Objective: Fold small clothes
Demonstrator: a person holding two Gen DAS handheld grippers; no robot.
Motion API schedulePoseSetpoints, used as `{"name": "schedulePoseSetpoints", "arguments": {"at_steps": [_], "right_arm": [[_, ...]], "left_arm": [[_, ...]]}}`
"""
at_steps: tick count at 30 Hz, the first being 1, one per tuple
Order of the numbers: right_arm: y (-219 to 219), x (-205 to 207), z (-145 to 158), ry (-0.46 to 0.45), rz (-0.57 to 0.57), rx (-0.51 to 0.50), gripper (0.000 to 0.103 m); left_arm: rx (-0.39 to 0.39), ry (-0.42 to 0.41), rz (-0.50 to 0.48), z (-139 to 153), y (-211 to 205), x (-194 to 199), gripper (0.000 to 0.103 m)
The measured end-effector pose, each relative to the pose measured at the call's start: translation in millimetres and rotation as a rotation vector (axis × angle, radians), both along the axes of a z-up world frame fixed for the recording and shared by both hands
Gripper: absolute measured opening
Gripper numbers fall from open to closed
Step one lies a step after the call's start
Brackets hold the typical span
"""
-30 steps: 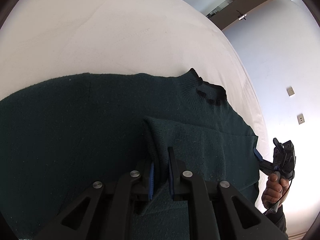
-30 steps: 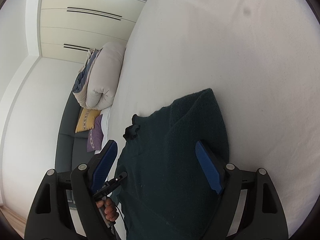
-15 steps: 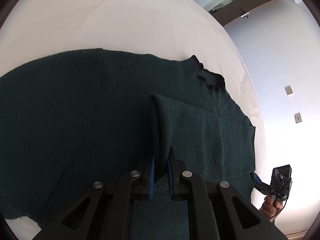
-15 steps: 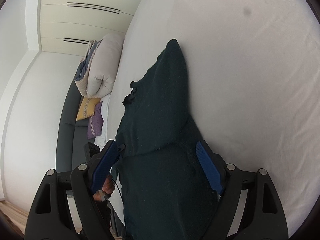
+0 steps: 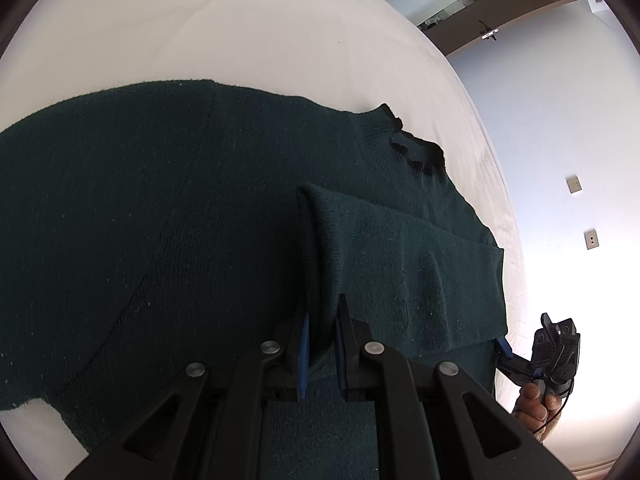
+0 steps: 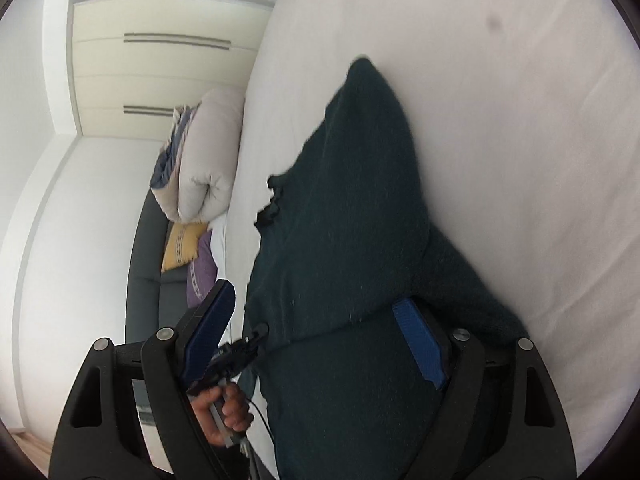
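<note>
A dark green knitted sweater [image 5: 160,220] lies spread on the white bed [image 5: 240,32], its black-edged collar [image 5: 416,156] at the far right. My left gripper [image 5: 323,308] is shut on a fold of the sleeve [image 5: 400,264], which lies folded across the sweater's body. The right gripper [image 5: 520,360] shows small at the sweater's right edge, held by a hand [image 5: 534,404]. In the right wrist view, my right gripper [image 6: 312,300] stands open over the sweater [image 6: 352,200], its pads pressing nothing. The left gripper [image 6: 240,354] and the hand [image 6: 224,412] holding it appear at lower left.
A rolled pale duvet [image 6: 204,160] sits at the bed's far end, above a yellow cushion [image 6: 180,246] and a purple one [image 6: 200,272] on a dark sofa [image 6: 140,288]. Cream wardrobe doors [image 6: 160,72] stand behind. White sheet [image 6: 520,160] stretches right of the sweater.
The right gripper swung sideways along the sweater's edge, still open. In the left wrist view the held sleeve fold lies further over the body, and the right gripper has sunk to the lower right.
</note>
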State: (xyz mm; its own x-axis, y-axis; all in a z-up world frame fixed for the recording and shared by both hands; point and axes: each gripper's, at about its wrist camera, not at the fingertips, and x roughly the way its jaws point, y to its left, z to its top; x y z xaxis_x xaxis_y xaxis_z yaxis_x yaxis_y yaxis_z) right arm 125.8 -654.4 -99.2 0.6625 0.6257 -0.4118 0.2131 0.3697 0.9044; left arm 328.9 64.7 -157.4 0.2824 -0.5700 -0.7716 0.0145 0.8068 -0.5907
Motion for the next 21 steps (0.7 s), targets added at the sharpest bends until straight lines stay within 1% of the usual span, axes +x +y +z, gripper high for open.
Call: {"name": "schedulePoseSetpoints", "arguments": {"at_steps": [1,4,6,8,10,14,16,17,18,19,21], "right_arm": [[-7,-4,1,-0.015,-0.034,0.014,0.08],[-20,-11,-9,0.004,-0.089,0.068,0.079],[-20,-11,-13,0.013,-0.077,0.07,0.079],[-17,-12,-8,0.021,-0.037,0.065,0.081],[-16,-16,3,-0.006,-0.002,0.08,0.081],[-29,-17,41,-0.107,0.009,0.095,0.081],[-34,-2,51,-0.11,0.009,0.075,0.081],[-36,10,54,-0.109,0.017,0.073,0.082],[-35,24,53,-0.112,0.033,0.078,0.082],[-35,40,53,-0.107,0.048,0.084,0.082],[-35,67,44,-0.075,0.043,0.08,0.082]], "left_arm": [[-0.004,0.001,0.0,-1,0,0,0.011],[-0.002,-0.005,-0.001,-2,-1,-1,0.011],[0.0,-0.004,-0.002,-2,-2,0,0.011],[0.004,-0.004,-0.009,-1,0,0,0.011],[0.008,-0.006,-0.011,0,0,0,0.013],[0.007,-0.014,-0.005,0,-1,1,0.016],[0.01,-0.022,-0.006,0,-3,0,0.019],[0.012,-0.028,-0.008,0,-5,-1,0.023],[0.015,-0.036,-0.013,1,-6,-1,0.027],[0.019,-0.042,-0.018,2,-8,-2,0.029],[0.036,-0.054,-0.027,2,-11,-2,0.031]]}}
